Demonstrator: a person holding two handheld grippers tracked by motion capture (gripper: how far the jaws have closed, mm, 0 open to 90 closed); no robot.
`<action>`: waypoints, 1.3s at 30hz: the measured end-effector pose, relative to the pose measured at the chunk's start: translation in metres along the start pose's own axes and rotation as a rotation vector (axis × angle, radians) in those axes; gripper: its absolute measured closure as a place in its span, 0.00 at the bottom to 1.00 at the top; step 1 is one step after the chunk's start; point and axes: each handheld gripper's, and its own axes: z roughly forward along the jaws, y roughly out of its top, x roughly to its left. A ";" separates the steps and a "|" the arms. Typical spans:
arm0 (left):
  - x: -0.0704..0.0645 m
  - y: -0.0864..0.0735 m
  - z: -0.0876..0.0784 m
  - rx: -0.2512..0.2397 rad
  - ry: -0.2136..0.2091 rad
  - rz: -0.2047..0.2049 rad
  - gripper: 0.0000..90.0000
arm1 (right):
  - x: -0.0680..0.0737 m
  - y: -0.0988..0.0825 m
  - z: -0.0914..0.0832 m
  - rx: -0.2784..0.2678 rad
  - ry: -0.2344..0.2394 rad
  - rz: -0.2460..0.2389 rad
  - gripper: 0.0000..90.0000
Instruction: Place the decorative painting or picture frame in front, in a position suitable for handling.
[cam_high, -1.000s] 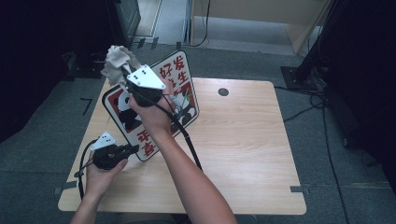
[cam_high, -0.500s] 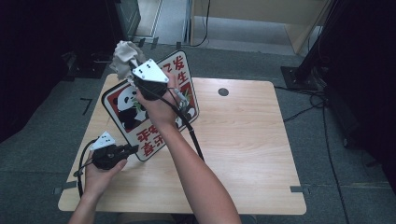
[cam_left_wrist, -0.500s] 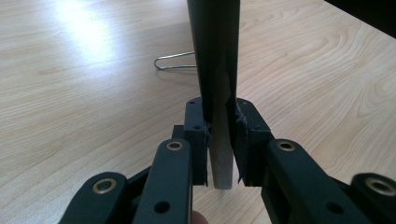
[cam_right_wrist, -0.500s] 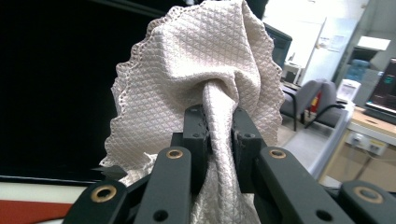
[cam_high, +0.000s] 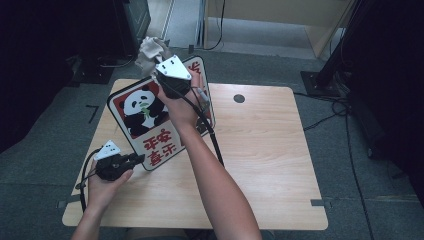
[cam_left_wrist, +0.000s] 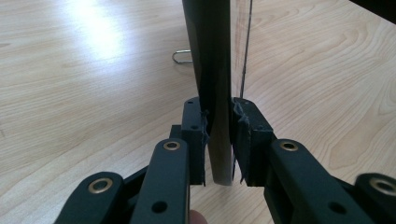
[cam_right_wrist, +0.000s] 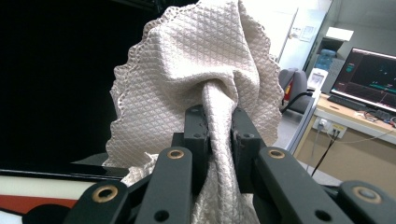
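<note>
Left tongs (cam_high: 135, 160) clamp the panda sign's (cam_high: 145, 112) lower edge at 7 o'clock on the bench (cam_high: 270, 150). Right tongs (cam_high: 159, 67) pinch a bunched cloth (cam_high: 150, 52) at its top edge, 11 o'clock; bare wood lies from 1 to 5 o'clock.

- A wooden table (cam_high: 270, 150) is filling the middle of the high view, standing on grey floor (cam_high: 45, 130).
- A panda sign (cam_high: 150, 120) is standing tilted at the table's left half, its lower edge resting on the top.
- A dark round hole (cam_high: 239, 98) is sitting near the table's upper edge.
- A metal clip (cam_left_wrist: 182, 56) is lying on the wood in the left gripper view.
</note>
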 end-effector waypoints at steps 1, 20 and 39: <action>0.000 0.000 0.000 0.000 0.000 0.000 0.85 | 0.000 0.000 0.000 0.001 0.000 0.003 0.89; 0.002 0.000 0.000 0.011 -0.035 -0.003 0.86 | -0.021 0.001 -0.005 0.016 -0.036 0.033 0.89; 0.004 0.001 0.001 0.011 -0.055 -0.013 0.87 | -0.029 -0.006 -0.002 0.041 -0.079 0.005 0.89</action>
